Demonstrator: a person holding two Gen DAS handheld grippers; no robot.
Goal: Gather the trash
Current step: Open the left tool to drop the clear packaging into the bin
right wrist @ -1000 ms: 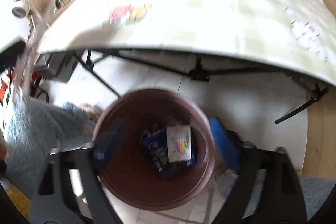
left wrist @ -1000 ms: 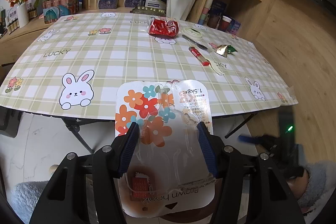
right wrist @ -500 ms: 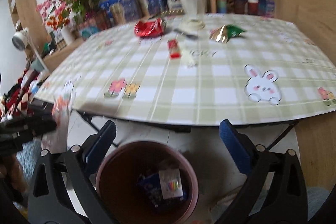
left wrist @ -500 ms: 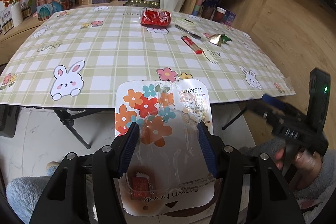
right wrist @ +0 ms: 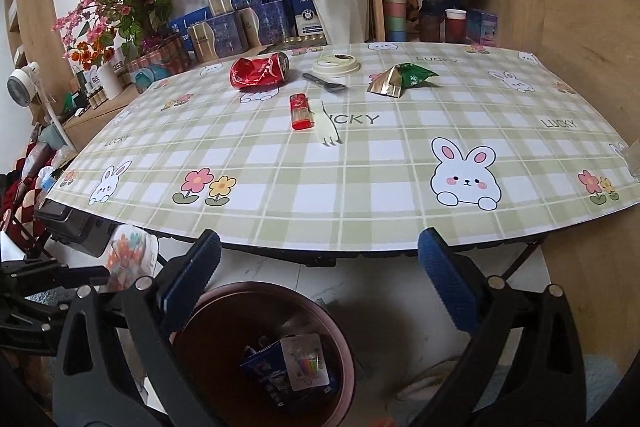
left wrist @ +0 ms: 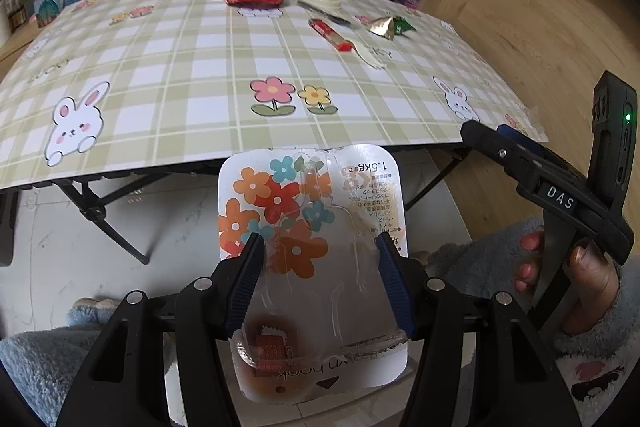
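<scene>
My left gripper (left wrist: 320, 243) is shut on a flat flowered blister pack (left wrist: 312, 195), which it holds just off the near table edge. The pack (right wrist: 132, 255) also shows at the left of the right wrist view. My right gripper (right wrist: 320, 243) stands open with nothing between its fingers, above a brown bin (right wrist: 224, 339) that holds a blue packet and a small card. On the checked tablecloth (right wrist: 360, 187) lie a crushed red can (right wrist: 260, 69), a red lighter (right wrist: 301, 111), a white plastic fork (right wrist: 328, 131), a cup lid (right wrist: 335, 65) and a gold and green wrapper (right wrist: 400, 79).
A dark spoon (right wrist: 324, 83) lies by the lid. A white vase of red roses (right wrist: 340, 11), boxes and pink flowers crowd the far edge. A wooden shelf with cups (right wrist: 440, 15) stands at the back right. Folding table legs (left wrist: 100, 215) stand on the pale floor.
The left gripper sank and drew back with the pack, so the table edge now sits above it. The right gripper rose and tilted up from the bin to face the table.
</scene>
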